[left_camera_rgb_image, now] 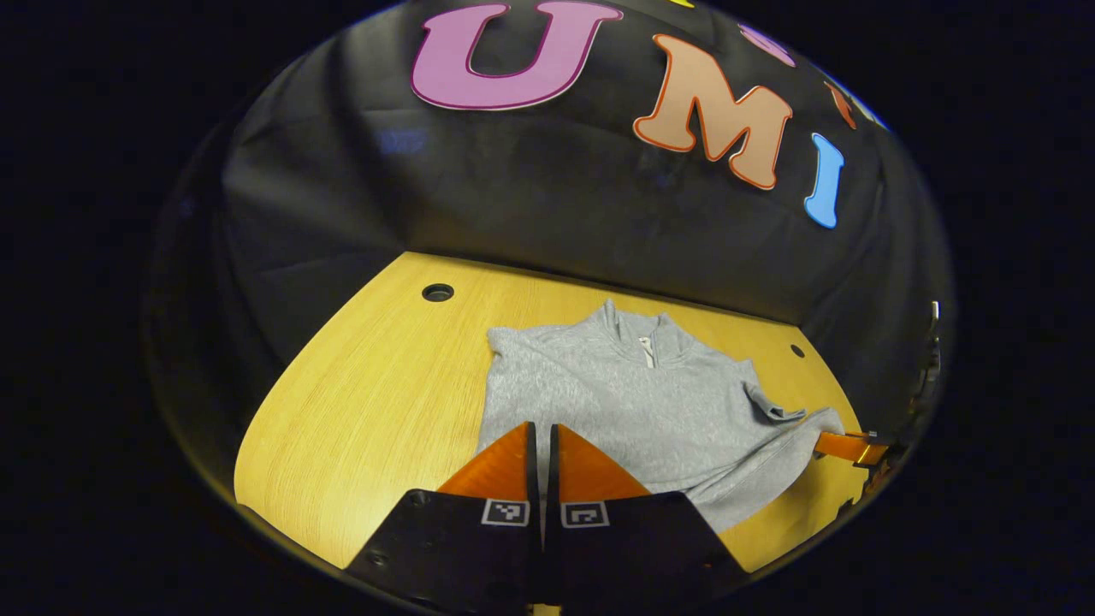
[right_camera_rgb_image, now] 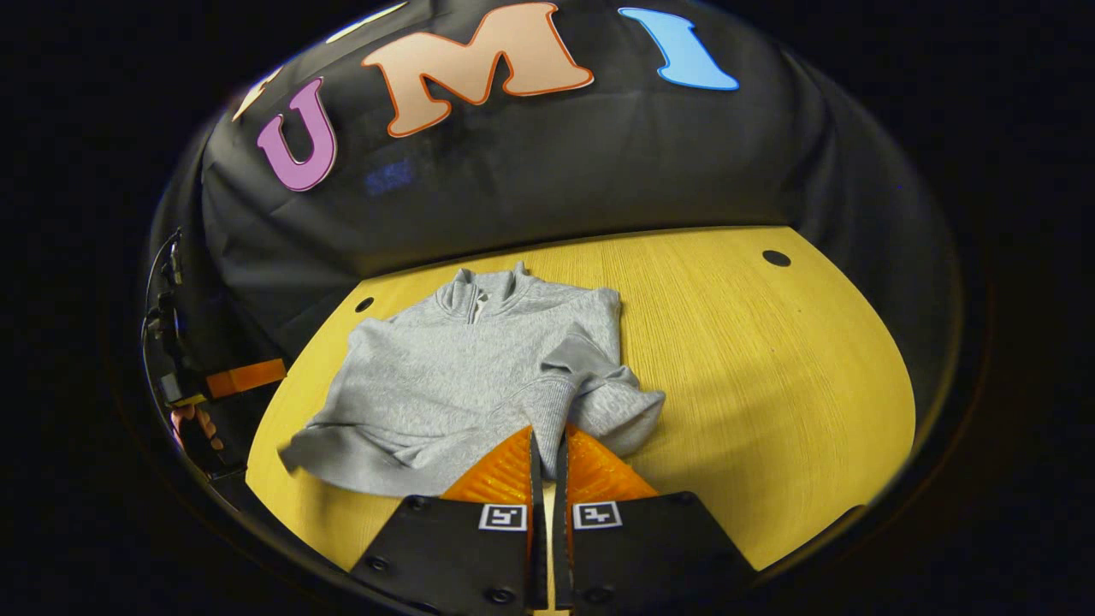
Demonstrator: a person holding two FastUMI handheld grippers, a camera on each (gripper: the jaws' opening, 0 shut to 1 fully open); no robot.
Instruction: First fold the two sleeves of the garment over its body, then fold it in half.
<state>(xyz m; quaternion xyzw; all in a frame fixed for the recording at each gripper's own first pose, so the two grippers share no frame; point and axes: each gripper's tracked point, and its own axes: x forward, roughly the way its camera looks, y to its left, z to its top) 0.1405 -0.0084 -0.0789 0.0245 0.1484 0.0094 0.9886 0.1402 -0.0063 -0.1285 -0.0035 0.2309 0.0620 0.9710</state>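
Note:
A grey zip-neck sweatshirt (left_camera_rgb_image: 616, 402) lies flat on the yellow wooden table (left_camera_rgb_image: 385, 402), collar toward the booth wall. In the right gripper view the sweatshirt (right_camera_rgb_image: 445, 376) has one sleeve (right_camera_rgb_image: 612, 402) bunched at its right side. My right gripper (right_camera_rgb_image: 547, 435) is shut on the end of that sleeve, with grey cloth between its orange fingers. The left gripper view shows this right gripper (left_camera_rgb_image: 843, 447) at the sleeve's tip. My left gripper (left_camera_rgb_image: 541, 428) is shut with nothing in it. In the right gripper view the left gripper (right_camera_rgb_image: 248, 376) sits off the table's left edge, apart from the garment.
The table (right_camera_rgb_image: 770, 368) has a round cable hole (right_camera_rgb_image: 776, 257) at the far right and a smaller one (right_camera_rgb_image: 364, 304) near the collar. A hand (right_camera_rgb_image: 192, 423) holds the left gripper beside the table. Bare wood stretches right of the garment.

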